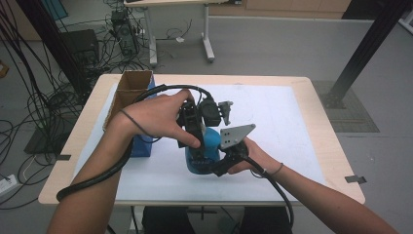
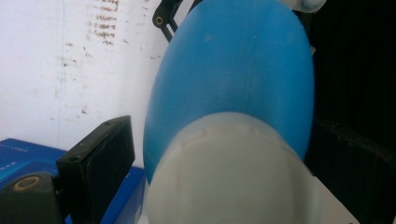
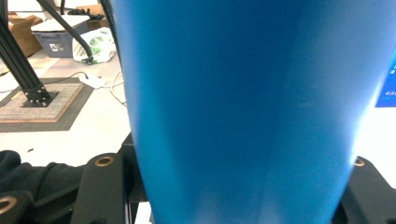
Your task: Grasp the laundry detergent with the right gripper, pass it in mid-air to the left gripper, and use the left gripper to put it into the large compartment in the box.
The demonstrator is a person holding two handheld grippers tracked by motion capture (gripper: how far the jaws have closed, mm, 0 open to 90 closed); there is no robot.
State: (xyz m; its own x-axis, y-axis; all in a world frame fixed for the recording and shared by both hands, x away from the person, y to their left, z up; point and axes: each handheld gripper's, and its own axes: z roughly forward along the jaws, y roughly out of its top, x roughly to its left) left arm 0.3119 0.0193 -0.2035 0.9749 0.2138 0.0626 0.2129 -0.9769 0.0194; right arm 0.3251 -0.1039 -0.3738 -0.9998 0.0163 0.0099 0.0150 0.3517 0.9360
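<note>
smooth blue plastic bottle (image 2: pixel 233 70) with whitish cap | held above white table sheet (image 1: pixel 272 105), mid-table | left gripper (image 1: pixel 192 127) jaws flank cap end, seemingly clamped | right gripper (image 1: pixel 226 158) jaws pressed against body

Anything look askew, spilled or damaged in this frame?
No spill or damage shows. The blue bottle is held tilted off upright between both grippers, white cap on. The white table cover has brownish scuff marks.
</note>
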